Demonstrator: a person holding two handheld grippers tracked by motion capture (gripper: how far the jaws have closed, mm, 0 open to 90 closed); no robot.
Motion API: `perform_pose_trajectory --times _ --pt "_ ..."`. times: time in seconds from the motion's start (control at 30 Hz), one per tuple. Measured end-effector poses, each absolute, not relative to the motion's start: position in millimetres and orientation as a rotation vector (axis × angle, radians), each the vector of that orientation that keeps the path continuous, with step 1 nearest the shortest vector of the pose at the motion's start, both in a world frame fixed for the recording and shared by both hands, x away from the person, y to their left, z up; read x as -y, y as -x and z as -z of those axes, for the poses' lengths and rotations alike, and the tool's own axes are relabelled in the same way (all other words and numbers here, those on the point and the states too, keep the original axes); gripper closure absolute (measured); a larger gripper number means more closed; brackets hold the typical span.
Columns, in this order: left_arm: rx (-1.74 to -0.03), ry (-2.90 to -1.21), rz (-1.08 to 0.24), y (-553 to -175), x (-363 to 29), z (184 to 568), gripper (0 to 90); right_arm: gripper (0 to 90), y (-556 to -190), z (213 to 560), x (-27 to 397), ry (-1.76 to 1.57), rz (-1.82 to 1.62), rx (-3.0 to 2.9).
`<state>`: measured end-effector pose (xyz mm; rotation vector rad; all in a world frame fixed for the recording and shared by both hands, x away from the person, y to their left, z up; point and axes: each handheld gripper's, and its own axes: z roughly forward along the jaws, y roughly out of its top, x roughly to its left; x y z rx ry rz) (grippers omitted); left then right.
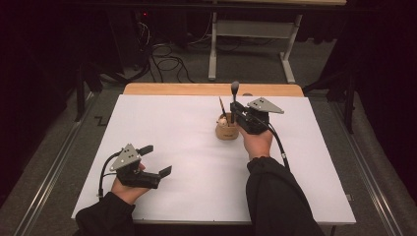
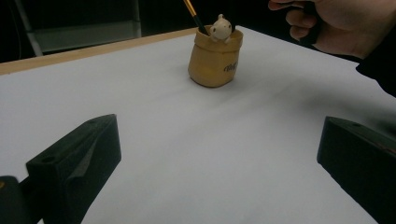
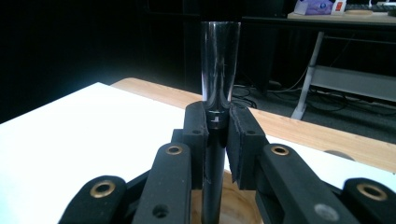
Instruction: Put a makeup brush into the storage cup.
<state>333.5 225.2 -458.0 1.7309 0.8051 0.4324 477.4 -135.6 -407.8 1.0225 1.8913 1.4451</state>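
Right gripper (image 1: 235,114) clamped on makeup brush (image 1: 234,93) handle, brush upright, long axis vertical, lower end directly over the sack-shaped holder (image 1: 227,129) mouth. Holder sits at table (image 1: 162,128) centre-back. Left gripper (image 1: 157,160) jaws wide, empty, well apart. Count: one held brush, one thin brush (image 1: 223,109) in holder, one holder.

High view overhead, tool views low, sharing pot (image 1: 227,131)

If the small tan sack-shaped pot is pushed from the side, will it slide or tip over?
The small tan sack-shaped pot looks squat with a broad base, so it would probably slide on the smooth white table cover. The thin brush leaning in it adds little top weight. It looks ceramic, so likely stiff and breakable.
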Motion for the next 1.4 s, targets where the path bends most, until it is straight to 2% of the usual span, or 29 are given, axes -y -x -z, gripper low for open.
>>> perform_pose_trajectory --times 1.4 --pt "-0.809 -1.729 -0.428 -334.0 -225.8 458.3 0.4 80.3 -481.0 436.0 137.1 -1.069 -1.383 -1.950"
